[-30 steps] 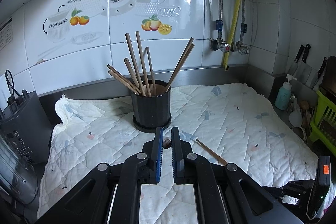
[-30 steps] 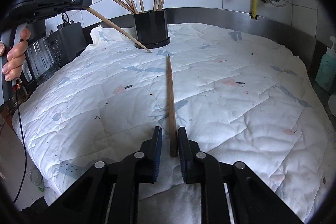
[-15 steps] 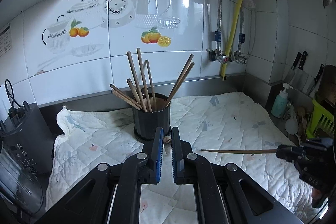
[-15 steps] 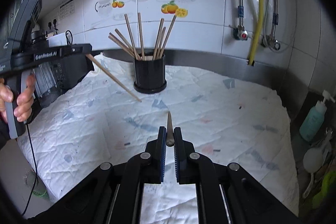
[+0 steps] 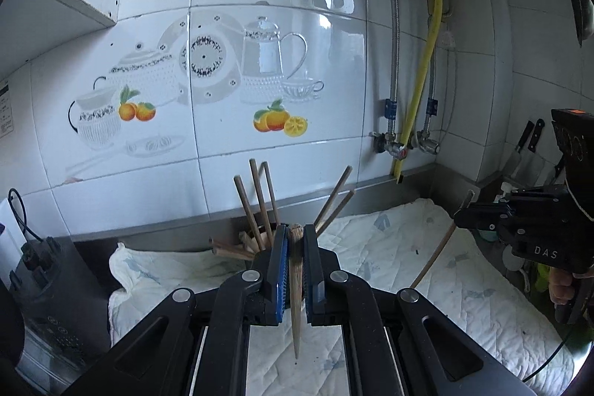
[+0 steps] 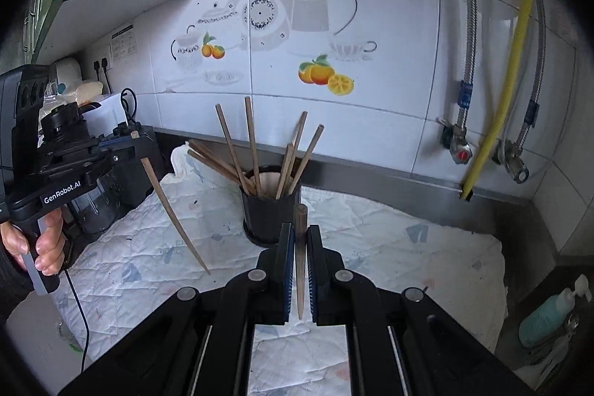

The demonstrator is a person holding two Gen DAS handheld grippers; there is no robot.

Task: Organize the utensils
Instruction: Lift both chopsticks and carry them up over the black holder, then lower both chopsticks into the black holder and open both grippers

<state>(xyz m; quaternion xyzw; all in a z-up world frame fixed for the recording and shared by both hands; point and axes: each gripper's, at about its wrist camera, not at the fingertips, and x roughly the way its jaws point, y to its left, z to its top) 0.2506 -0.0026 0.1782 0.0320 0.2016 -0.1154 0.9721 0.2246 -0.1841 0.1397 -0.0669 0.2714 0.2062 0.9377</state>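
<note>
Far left in the right wrist view: hand wrapped round the left gripper, jaws clenched on a chopstick near its thick end, thin tip slanting down over the quilt without touching it. Probably gripped up high so the tip can drop in first. Centre, against the tiled wall: black holder standing on the quilt, bristling with chopsticks fanned out to both sides, so any free gap looks to be near the middle. Nearest the lens: right gripper clamped on a second chopstick, blunt end up, point hanging below the pads, just in front of the holder. Both sticks off the cloth, neither yet in the holder. Far right: soap bottle, clear of it all.
</note>
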